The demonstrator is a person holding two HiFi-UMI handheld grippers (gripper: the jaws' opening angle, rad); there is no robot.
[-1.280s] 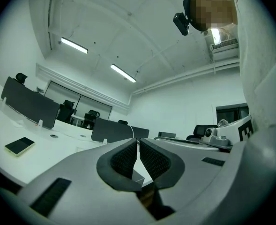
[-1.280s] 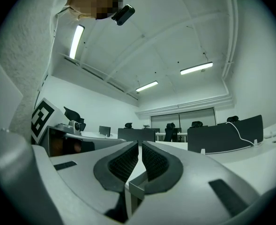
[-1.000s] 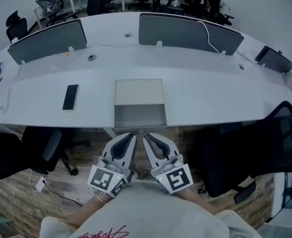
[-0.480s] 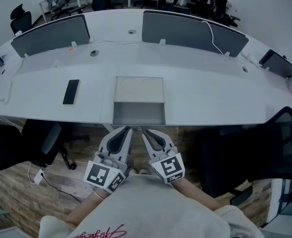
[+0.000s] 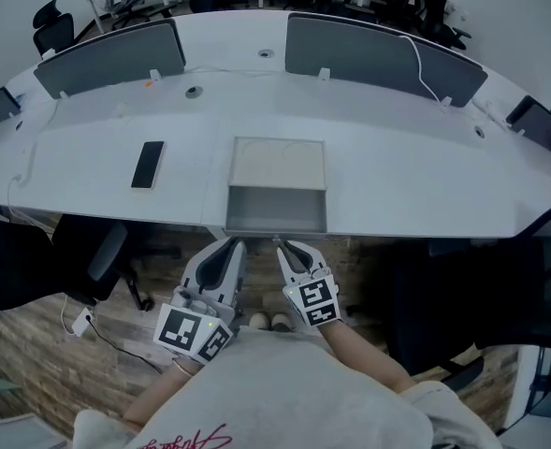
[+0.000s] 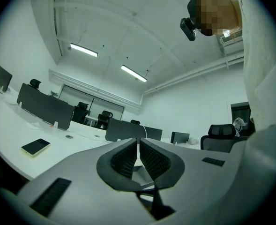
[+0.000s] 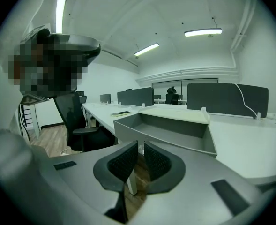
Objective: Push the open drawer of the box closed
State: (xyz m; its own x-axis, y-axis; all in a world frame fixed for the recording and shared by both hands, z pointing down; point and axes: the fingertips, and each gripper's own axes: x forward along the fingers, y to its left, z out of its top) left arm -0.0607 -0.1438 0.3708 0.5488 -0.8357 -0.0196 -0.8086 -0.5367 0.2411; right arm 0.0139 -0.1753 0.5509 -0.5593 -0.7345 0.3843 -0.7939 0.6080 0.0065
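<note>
- Both tools had climbed toward the drawer [image 5: 275, 210] since a second before, their tips ending just below its front edge.
- On the left gripper [image 5: 232, 245] the jaws were closed to a hairline slit and held nothing.
- On the right gripper [image 5: 282, 246] the jaws were drawn nearly together with a thin gap, gripping nothing.
- That drawer stood pulled out of the box [image 5: 279, 162], overhanging the near edge of the white desk [image 5: 415, 190].
- A phone [image 5: 148, 164] lay left of the box, well apart.
</note>
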